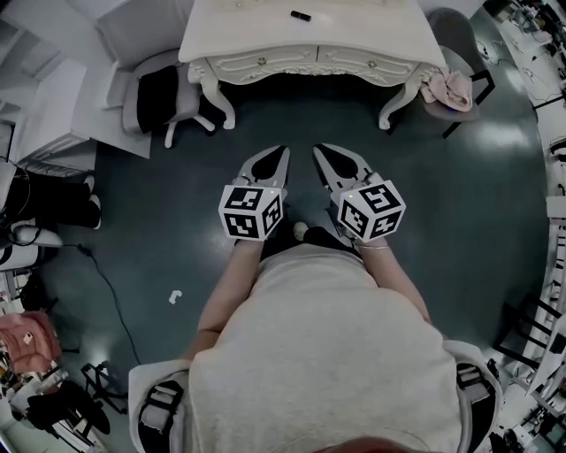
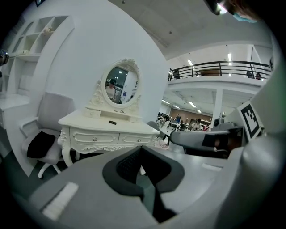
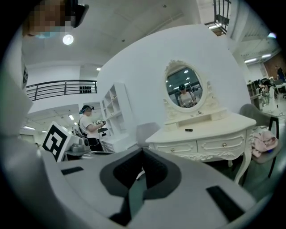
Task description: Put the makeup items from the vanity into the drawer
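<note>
A staged bedroom corner inside a large open research hall: an ornate white vanity bench [image 2: 89, 123], oval mirror [image 2: 121, 85] and shelves [image 3: 111, 112] against a curved backdrop wall [image 2: 80, 53], with a railed mezzanine [image 2: 214, 69], strip lights [image 2: 191, 63], another headset-wearing person [image 3: 89, 125] and a cable [image 1: 110, 292] across the dark floor [image 1: 398, 195].

Dark teal floor [image 1: 292, 124]; curved white wall [image 2: 85, 49]; ornate white vanity [image 1: 256, 26] with oval mirror [image 2: 120, 85]; grey chair [image 1: 186, 99], black cushion [image 1: 156, 95]; white shelving [image 2: 33, 36]; railed mezzanine [image 2: 219, 69]; ceiling strip lights [image 2: 191, 63].
</note>
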`<state>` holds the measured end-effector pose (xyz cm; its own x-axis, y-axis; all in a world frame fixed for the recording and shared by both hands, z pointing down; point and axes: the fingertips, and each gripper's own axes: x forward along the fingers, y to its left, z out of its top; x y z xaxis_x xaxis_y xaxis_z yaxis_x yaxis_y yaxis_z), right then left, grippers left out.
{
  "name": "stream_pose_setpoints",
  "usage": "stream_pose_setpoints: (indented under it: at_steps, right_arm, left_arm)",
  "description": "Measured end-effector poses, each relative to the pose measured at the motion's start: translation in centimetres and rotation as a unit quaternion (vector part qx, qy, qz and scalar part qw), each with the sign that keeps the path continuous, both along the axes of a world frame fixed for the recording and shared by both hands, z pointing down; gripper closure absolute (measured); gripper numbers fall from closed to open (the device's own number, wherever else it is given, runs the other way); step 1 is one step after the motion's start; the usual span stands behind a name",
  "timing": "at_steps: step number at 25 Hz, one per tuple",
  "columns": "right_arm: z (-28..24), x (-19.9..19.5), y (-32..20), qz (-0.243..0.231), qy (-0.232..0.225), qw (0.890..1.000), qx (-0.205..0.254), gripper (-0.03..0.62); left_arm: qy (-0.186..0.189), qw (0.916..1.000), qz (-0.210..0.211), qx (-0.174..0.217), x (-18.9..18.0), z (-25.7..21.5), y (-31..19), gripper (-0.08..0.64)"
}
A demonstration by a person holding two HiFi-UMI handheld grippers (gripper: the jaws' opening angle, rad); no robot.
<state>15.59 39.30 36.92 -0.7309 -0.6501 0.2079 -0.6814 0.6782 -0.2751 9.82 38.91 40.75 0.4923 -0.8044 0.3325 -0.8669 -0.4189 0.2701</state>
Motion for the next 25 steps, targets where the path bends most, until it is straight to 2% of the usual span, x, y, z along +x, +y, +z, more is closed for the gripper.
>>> stream_pose_setpoints:
  at_steps: [5,10,15,25]
  right_arm:
    - [0.1,0.5,-1.2,0.007,-0.004,1.000,-0.003,0.584]
    - [0.7,0.2,-3.1,0.009,0.002,1.000,-0.016,0.584]
    - [1.3,-0.7,-6.6,0.019,0.005,1.000,-0.022,0.584]
    - [1.1,-4.9,-15.7,0.044,0.007,0.999,-0.020,0.584]
  left_arm:
    - [0.000,1.0000,0.000,0.001,0.2,-0.1,-1.0,0.551]
    - [0.008,0.9997,-0.008,-0.019,-0.4,0.8,-3.3,0.551]
    - [0.018,0.9995,0.007,-0.024,-1.1,1.3,-6.9,0.551]
    - [0.018,0.9994,0.003,-0.030,-6.8,1.0,-16.5,0.551]
